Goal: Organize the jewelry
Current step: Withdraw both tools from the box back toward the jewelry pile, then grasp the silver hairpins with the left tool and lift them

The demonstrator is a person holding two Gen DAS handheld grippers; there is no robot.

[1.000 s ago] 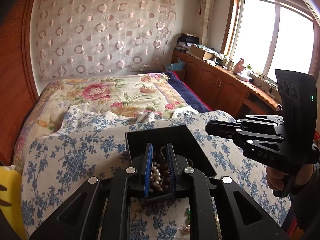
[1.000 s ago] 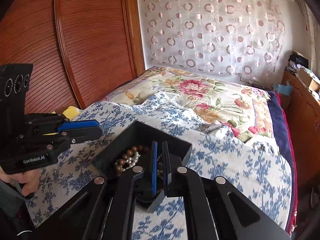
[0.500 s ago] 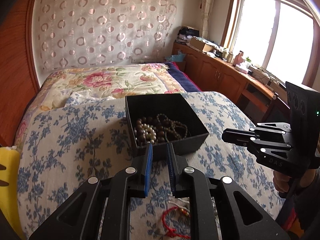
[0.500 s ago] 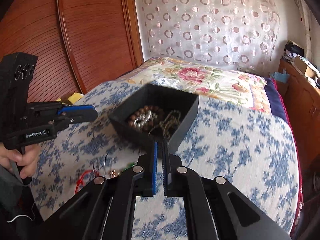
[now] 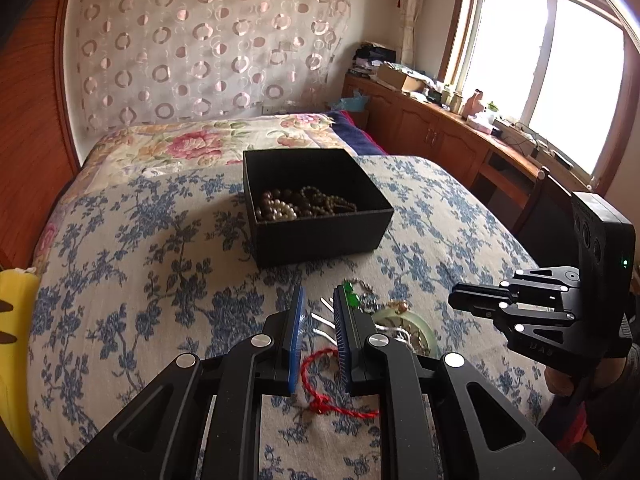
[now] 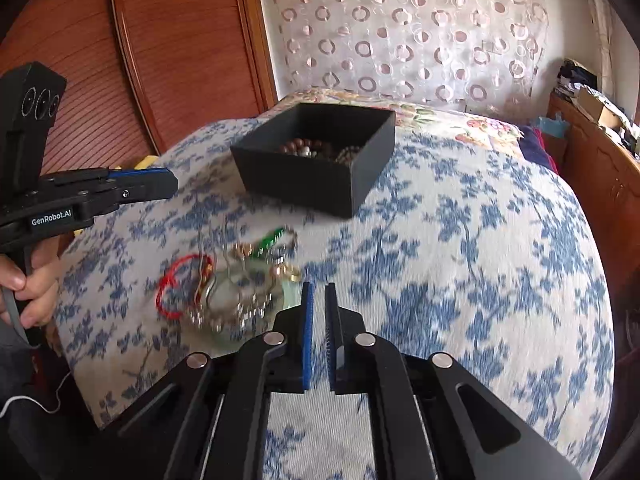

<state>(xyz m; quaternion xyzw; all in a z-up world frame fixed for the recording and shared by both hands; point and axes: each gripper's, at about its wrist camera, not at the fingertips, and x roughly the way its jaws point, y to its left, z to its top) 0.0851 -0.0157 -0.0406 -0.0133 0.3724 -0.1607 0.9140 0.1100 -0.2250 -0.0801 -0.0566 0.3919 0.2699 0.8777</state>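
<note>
A black open box stands on the bed and holds brown and pearl bead strings. Nearer lies a loose pile: a red cord bracelet, green beads, a pale jade bangle, silver hairpins and a gold piece. My left gripper hovers over the pile, its jaws a narrow gap apart with nothing gripped. My right gripper hangs just right of the pile, its jaws opening and empty.
The blue floral bedcover slopes off on all sides. A wooden wall panel rises to the left. Cluttered wooden cabinets run under the window at right. A yellow object lies at the bed's left edge. A hand holds the left gripper's handle.
Both grippers have drawn back from over the box and sunk toward the near side of the bed. The loose jewelry pile has come into view. The right jaws have parted slightly.
</note>
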